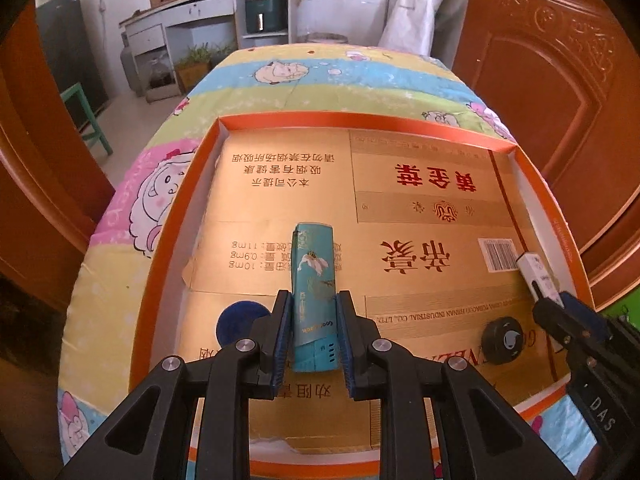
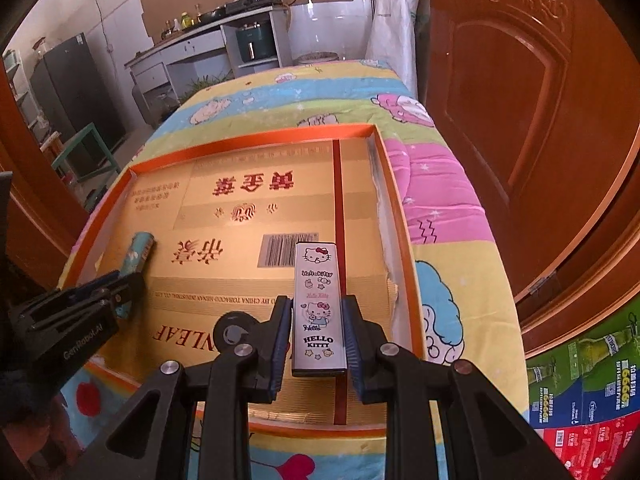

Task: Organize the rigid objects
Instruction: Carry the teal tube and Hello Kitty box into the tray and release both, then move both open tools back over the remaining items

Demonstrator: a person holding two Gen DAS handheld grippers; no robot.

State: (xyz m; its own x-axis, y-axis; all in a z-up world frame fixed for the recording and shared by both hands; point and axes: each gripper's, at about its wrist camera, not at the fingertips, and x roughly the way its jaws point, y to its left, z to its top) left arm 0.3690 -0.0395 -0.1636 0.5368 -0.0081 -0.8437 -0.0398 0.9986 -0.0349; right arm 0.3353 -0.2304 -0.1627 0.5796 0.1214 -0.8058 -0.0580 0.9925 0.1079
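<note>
My left gripper [image 1: 313, 304] is shut on a teal lighter [image 1: 313, 280] with a white bird print, held over the gold cardboard in the orange tray [image 1: 176, 208]. My right gripper [image 2: 318, 312] is shut on a white Hello Kitty lighter [image 2: 318, 300], held over the tray's right side [image 2: 394, 208]. The right gripper [image 1: 560, 304] with the white lighter [image 1: 538, 276] shows at the right of the left wrist view. The left gripper [image 2: 120, 284] with the teal lighter [image 2: 138, 256] shows at the left of the right wrist view.
A dark blue round lid [image 1: 240, 320] and a black round cap [image 1: 502, 336] lie on the gold cardboard near the tray's front; the black cap also shows in the right wrist view [image 2: 234, 330]. The tray sits on a cartoon-print quilt [image 1: 320, 80]. Brown wooden doors [image 2: 540, 120] stand close on the right.
</note>
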